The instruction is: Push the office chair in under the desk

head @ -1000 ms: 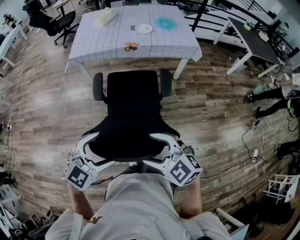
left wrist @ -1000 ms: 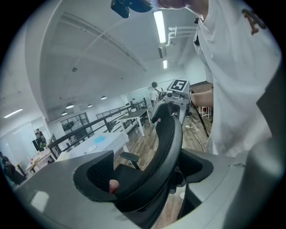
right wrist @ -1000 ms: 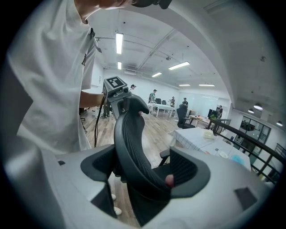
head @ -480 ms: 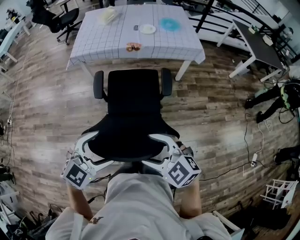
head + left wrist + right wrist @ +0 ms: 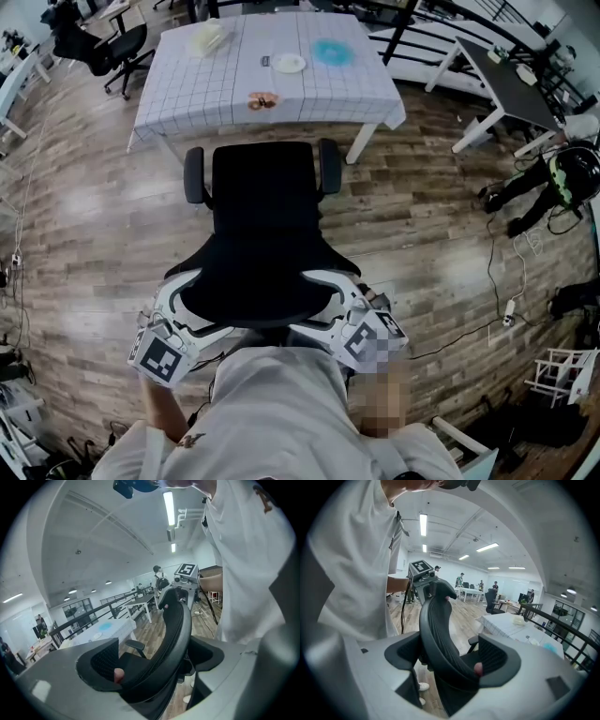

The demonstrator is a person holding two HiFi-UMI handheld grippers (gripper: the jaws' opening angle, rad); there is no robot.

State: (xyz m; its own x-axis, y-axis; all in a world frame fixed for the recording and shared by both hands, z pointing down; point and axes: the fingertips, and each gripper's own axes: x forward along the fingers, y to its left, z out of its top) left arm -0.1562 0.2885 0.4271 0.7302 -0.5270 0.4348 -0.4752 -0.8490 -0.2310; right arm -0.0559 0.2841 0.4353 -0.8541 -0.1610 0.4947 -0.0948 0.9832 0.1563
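Head view: two claws grip the backrest of the office chair (image 5: 267,216), which stands in front of the bench (image 5: 178,103).
The left claw (image 5: 202,302) and the right claw (image 5: 319,300) sit at the two upper corners of the black backrest, nearest the person. Each gripper view shows the thick curved rim of the backrest running between that claw's wide-set jaws, which pinch it front and back. The chair faces the bench on the wooden floor (image 5: 84,216). The front edge of its seat is close to the near edge of the checked cloth, and both armrests are on the near side of the bench. A white plate (image 5: 289,62) and a blue item (image 5: 330,49) lie on the cloth, well apart from the chair.
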